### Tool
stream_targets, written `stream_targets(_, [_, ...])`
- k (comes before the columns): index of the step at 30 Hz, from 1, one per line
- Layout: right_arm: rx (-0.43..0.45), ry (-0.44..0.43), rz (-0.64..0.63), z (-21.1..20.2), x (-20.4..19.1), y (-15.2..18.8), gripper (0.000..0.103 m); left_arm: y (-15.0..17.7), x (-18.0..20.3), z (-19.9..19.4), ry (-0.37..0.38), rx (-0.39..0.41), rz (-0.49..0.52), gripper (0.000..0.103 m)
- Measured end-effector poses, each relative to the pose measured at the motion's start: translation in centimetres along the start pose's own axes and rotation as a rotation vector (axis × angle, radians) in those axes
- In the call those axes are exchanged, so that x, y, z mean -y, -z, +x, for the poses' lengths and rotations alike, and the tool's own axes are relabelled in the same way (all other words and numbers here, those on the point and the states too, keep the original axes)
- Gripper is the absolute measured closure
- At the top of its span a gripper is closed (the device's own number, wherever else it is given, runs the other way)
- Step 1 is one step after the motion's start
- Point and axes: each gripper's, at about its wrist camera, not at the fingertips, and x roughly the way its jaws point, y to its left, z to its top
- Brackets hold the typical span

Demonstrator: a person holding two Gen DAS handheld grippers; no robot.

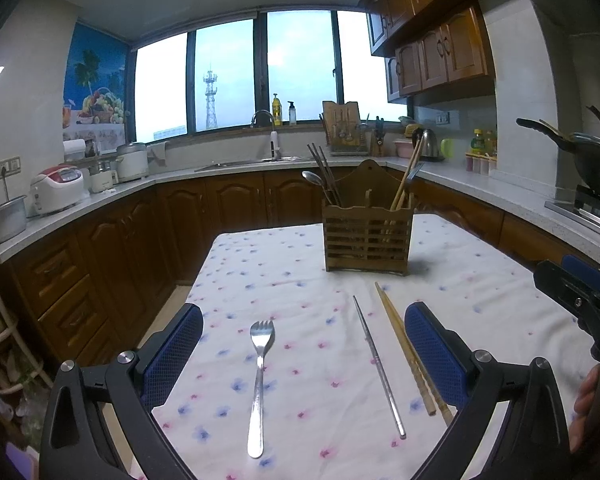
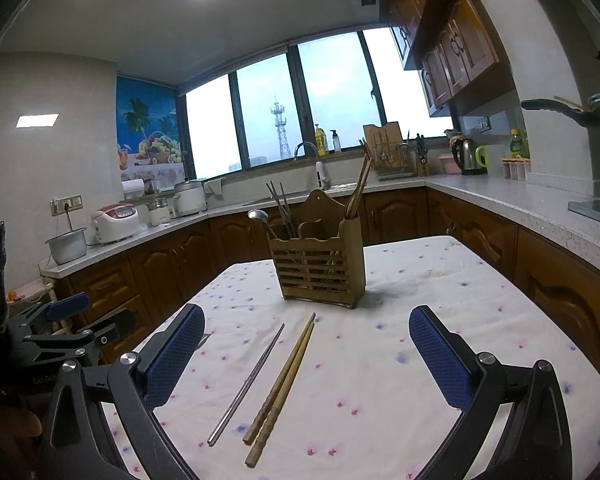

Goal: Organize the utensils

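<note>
A wooden utensil holder stands on the floral tablecloth and holds a spoon, dark chopsticks and wooden chopsticks. In front of it lie a metal fork, a metal chopstick and a pair of wooden chopsticks. My left gripper hovers open above the fork and chopsticks, with nothing between its blue pads. Over the wooden chopsticks my right gripper is open and holds nothing. The left gripper also shows at the left edge of the right wrist view.
An L-shaped counter runs behind the table with rice cookers, a metal pot, a sink and a kettle. A wok sits on the stove at the right. A person's hand grips the right tool.
</note>
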Motion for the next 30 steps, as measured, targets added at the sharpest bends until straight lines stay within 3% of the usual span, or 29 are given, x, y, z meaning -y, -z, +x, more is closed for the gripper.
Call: stream_targets(30, [0.007, -0.001, 0.005, 0.09, 0.26, -0.65, 0.0, -0.48, 0.81, 0.28, 0.002, -0.011, -0.001, 0.001])
